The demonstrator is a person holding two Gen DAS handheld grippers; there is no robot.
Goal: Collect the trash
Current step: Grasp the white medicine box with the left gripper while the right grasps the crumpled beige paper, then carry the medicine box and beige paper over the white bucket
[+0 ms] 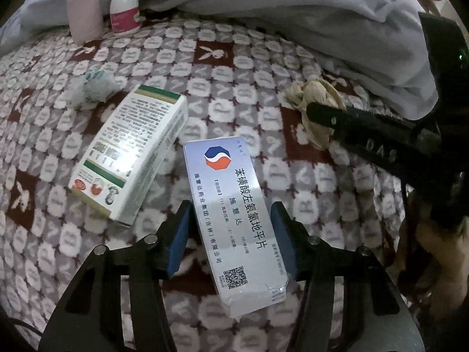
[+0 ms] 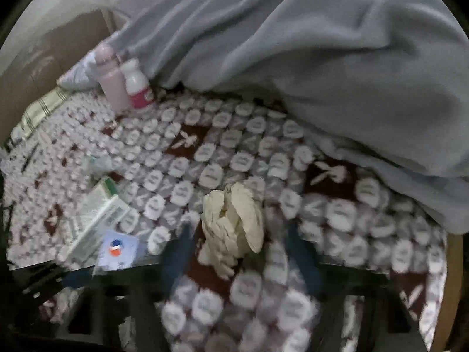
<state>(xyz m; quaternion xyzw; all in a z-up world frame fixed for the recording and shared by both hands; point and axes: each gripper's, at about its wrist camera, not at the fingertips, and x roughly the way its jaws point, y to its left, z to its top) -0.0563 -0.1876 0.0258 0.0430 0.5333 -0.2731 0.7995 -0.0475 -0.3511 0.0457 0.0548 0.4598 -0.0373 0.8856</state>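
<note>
Left wrist view: your left gripper stood wide open astride the pale blue medicine box, its blue pads flanking the carton with a gap on each side, gripping nothing. A white-and-green carton lay at 10 o'clock, close beside it, and crumpled clear plastic farther out at 11. The beige tissue wad sat at 2 o'clock with your right gripper's tip against it. A pink bottle and a white pill bottle stood at 11, by the grey blanket.

Right wrist view, blurred: your right gripper straddled the tissue wad, spread apart, holding nothing. By my reading, nothing was collected yet; four pieces remained. The patterned bedspread lay open toward 12; the blanket crowded 1 to 3 o'clock.
</note>
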